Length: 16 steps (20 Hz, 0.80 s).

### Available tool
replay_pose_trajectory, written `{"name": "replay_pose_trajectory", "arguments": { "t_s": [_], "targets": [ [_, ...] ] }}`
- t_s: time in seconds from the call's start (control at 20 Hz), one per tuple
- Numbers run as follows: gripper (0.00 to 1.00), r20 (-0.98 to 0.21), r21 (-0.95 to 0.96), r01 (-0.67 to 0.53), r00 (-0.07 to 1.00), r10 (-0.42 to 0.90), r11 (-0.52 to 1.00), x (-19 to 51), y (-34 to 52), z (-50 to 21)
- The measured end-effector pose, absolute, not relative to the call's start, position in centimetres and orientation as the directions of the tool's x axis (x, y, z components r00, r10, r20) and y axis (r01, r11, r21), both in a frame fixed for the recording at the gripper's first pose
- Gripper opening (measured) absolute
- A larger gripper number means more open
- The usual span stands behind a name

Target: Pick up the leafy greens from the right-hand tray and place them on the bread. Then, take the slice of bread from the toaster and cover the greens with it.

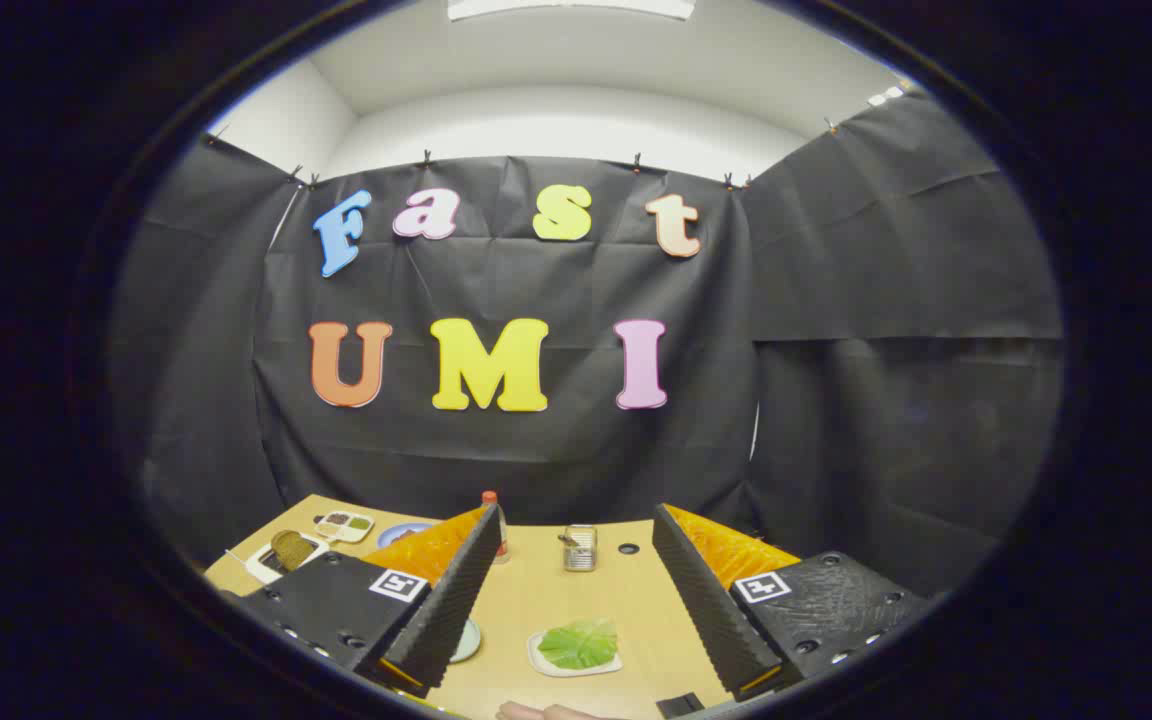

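Green leafy greens lie on a small white tray on the wooden table, low between my two fingers. My gripper is open, held well above the table with nothing between its fingers. A slice of brown bread rests on a white tray at the far left, beyond my left finger. A small metal toaster stands at the back of the table, between the fingertips and beyond them. My right finger stands to the right of the greens.
A bottle with a red cap stands at the back next to the left fingertip. A divided dish of condiments and a blue plate sit at the back left. A pale plate edge peeks beside the left finger. A hand rests at the table's near edge.
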<state>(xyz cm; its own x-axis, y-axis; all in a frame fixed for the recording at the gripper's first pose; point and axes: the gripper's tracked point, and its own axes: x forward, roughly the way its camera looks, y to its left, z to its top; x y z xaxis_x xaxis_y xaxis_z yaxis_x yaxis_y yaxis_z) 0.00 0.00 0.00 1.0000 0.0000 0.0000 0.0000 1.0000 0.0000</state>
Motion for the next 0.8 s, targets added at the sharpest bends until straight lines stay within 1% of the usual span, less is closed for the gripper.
{"name": "replay_pose_trajectory", "arguments": {
  "t_s": [0.25, 0.4, 0.6, 0.8],
  "targets": [
    [0.95, -0.042, 0.005, -0.049, 0.998, 0.049, 0.999, 2.4, -2.3, -2.4],
    [0.95, -0.038, -0.008, -0.073, 0.997, 0.073, 0.997, 3.9, -3.8, -3.1],
    [0.96, -0.097, 0.014, -0.111, 0.989, 0.112, 0.994, 6.3, -5.3, -5.8],
    [0.95, -0.163, 0.012, -0.161, 0.973, 0.16, 0.987, 9.4, -6.2, -10.3]
  ]
}}
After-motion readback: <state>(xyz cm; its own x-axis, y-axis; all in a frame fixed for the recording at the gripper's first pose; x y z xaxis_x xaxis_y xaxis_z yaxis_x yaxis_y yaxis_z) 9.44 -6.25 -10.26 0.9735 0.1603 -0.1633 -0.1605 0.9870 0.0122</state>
